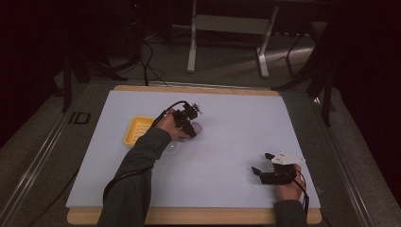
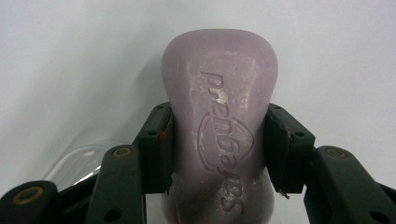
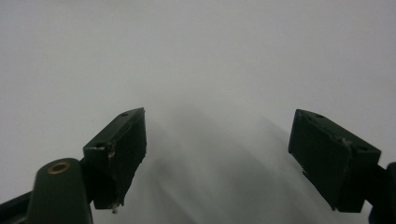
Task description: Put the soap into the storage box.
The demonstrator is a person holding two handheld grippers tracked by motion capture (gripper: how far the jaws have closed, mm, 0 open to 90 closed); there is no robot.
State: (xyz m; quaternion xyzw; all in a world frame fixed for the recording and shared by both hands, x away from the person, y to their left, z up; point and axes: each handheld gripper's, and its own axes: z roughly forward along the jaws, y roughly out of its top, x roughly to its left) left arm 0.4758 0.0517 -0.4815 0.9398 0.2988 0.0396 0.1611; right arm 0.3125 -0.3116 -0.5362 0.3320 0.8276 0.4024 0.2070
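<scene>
High view: the left gripper [image 1: 188, 124] holds the pale soap [image 1: 195, 127] just beside the yellow dish [image 1: 137, 130]; carry it level, since the bar is half hidden.

Left gripper view: jaws clamp the soap's waist, its bottom end cut off.

Right gripper view: the right gripper [image 3: 217, 154] gapes empty over the white mat [image 3: 196, 56].

The left gripper [image 2: 219, 154] is clamping a pale lilac soap bar [image 2: 219, 93] by its narrow waist, both pads pressing its sides. The bar's embossed lettering is facing the camera above the white table surface [image 2: 70, 56].
</scene>
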